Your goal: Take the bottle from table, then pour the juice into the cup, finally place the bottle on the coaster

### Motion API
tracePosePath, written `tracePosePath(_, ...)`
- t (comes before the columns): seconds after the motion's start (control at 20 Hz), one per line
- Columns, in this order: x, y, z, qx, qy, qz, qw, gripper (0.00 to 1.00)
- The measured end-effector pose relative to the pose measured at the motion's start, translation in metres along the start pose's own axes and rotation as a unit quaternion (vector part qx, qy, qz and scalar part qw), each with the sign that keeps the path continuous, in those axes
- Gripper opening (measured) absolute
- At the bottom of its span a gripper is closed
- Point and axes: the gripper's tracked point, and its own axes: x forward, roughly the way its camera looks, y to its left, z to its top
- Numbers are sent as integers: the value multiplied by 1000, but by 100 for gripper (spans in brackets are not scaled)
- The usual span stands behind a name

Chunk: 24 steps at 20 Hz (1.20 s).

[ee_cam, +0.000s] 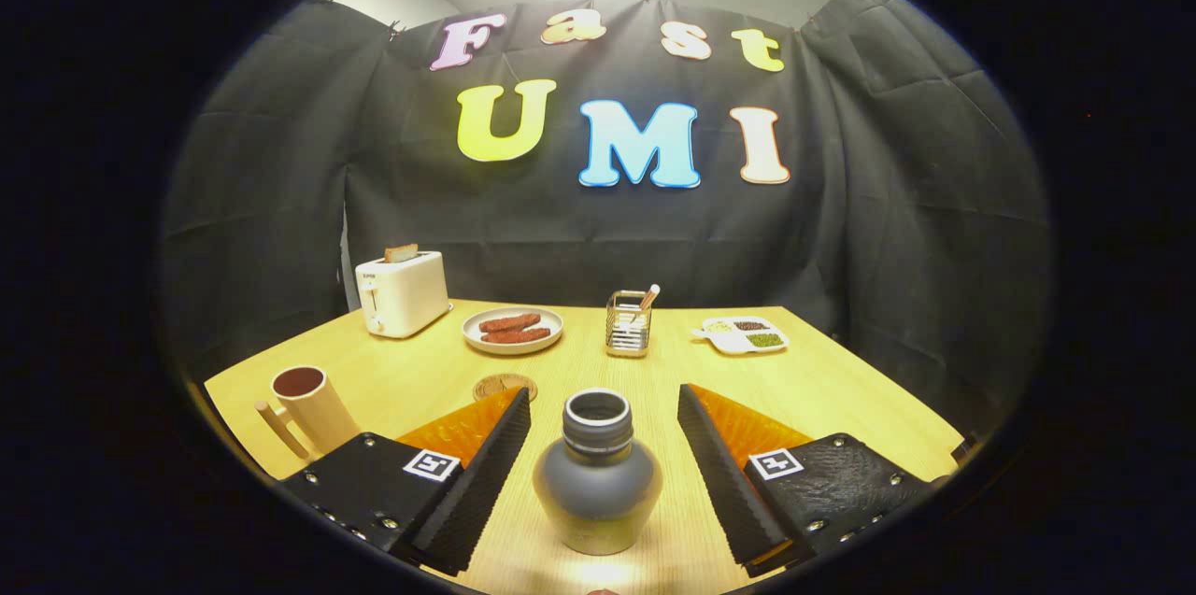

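Gripper view, and here we go: the gripper (pixel 604 417) is spread wide, a finger on either side of the bottle (pixel 598 474), and neither finger touching it. There's clear daylight on both flanks, so nothing is gripped yet. The bottle stands upright on the wooden table (pixel 841 380), dead centre between the fingers, its open neck facing up. My read is that the fingers are lined up for a squeeze on the round belly, which looks like it could slip if they close too high on the narrow neck.

Moving out from the fingers now. At about eleven o'clock from the bottle, just past the left fingertip, lies the round coaster (pixel 505 386), flat and bare, waiting as the bottle's final stop. Further round at nine to ten o'clock sits the cup (pixel 313 408), handle turned outward, something dark showing inside it. It's near the left finger, so the pour looks like a short swing across.

Beyond them, along the far edge: a toaster (pixel 402 293) with a slice poking up at ten o'clock, a plate of sausages (pixel 512 330) at eleven, a wire holder (pixel 628 324) with utensils at twelve, and a divided snack tray (pixel 743 334) at one o'clock. All well apart from the action.

Task-wise, I'd say we're at the very start: the grab hasn't happened.
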Motion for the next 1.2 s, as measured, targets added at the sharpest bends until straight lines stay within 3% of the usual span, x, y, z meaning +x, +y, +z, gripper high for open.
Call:
tracePosePath(1.0,-6,4,-99,5,103,13,995,97)
tracePosePath(1.1,-4,6,-104,8,109,13,994,88)
tracePosePath(1.2,1,6,-106,7,110,9,994,86)
